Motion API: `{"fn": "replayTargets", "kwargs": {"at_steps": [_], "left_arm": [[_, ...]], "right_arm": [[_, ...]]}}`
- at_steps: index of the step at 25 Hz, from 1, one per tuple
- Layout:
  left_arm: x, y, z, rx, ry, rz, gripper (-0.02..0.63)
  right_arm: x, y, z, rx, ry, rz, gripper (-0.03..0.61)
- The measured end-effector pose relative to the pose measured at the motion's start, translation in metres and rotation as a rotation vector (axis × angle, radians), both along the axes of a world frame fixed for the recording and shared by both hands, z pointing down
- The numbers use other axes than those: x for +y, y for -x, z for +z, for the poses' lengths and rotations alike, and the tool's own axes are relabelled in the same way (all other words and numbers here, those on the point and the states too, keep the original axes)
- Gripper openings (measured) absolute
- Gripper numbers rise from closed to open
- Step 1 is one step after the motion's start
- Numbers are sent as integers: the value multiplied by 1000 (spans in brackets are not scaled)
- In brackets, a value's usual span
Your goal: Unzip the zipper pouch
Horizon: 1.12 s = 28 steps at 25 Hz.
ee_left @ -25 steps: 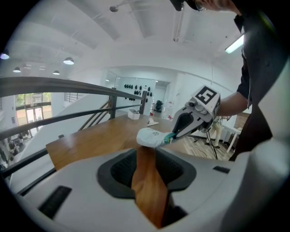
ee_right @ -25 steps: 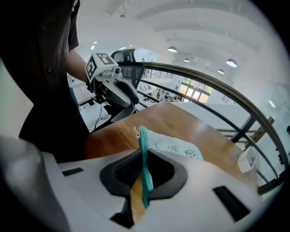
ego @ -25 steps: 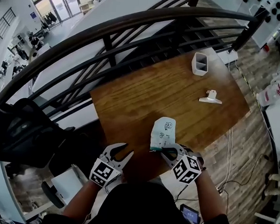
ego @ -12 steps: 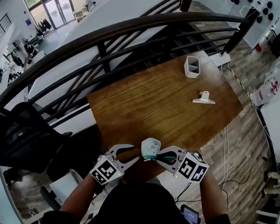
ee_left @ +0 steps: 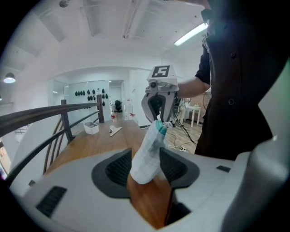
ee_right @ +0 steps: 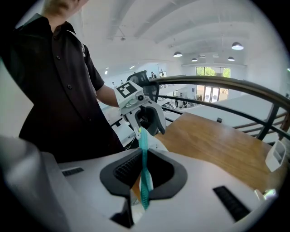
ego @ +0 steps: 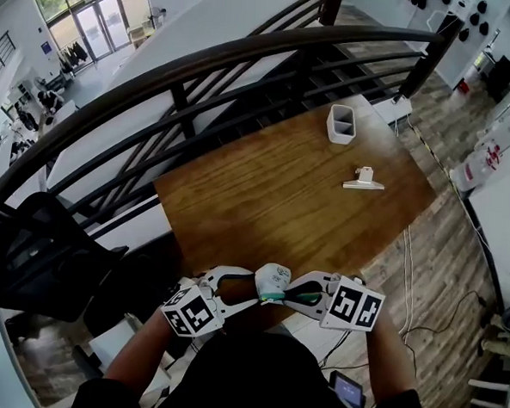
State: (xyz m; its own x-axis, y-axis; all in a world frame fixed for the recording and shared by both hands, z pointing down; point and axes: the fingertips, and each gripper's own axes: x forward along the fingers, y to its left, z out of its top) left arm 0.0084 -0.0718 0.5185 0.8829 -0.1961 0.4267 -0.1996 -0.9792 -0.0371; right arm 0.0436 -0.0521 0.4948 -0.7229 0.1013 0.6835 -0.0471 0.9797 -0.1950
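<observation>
The zipper pouch (ego: 273, 281) is white with a teal zipper edge and is held up over the near edge of the wooden table (ego: 273, 183). My right gripper (ego: 277, 294) is shut on the teal zipper edge (ee_right: 144, 154), which runs upright between its pads. In the left gripper view the pouch (ee_left: 147, 156) hangs from the right gripper (ee_left: 159, 117) down between my left gripper's (ee_left: 146, 171) jaws. Those jaws have just been opening and stand wide around the pouch's lower end, pads not pressing it. The left gripper (ego: 243, 289) faces the right one closely.
A white two-compartment holder (ego: 341, 123) and a white clip (ego: 362, 179) sit far back on the table. A dark curved railing (ego: 204, 58) runs behind it, a black chair (ego: 28, 254) stands at left, and cables (ego: 410, 277) lie on the floor at right.
The right gripper has lifted the pouch off the table toward the person. The left gripper has come in from the left until its jaws stand around the pouch.
</observation>
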Motion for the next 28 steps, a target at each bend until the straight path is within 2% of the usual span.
{"fn": "replayTargets", "kwargs": {"at_steps": [7,13,17,20,23,28], "left_arm": [[7,-7,-15,34,2,55,206],[12,-23,-22,12,-64,127,205],[10,-27,-24,23,-68,117,79],[9,-25,-23,36,-35,93,37],[5,-22,-18,58,33,51,22],[-5,-13,-12,122,148,-55,18]], "right_arm": [[4,-1,-18,-36,23,-10,28],[5,-4,-21,-57,59,-10,28],[0,-3,-23,-81,63,12,28],[-7,-4,-22,-88,46,38,29],[-17,-4,-17,-84,4,74,43],[-32,-6,-9,-15,-153,107,125]]}}
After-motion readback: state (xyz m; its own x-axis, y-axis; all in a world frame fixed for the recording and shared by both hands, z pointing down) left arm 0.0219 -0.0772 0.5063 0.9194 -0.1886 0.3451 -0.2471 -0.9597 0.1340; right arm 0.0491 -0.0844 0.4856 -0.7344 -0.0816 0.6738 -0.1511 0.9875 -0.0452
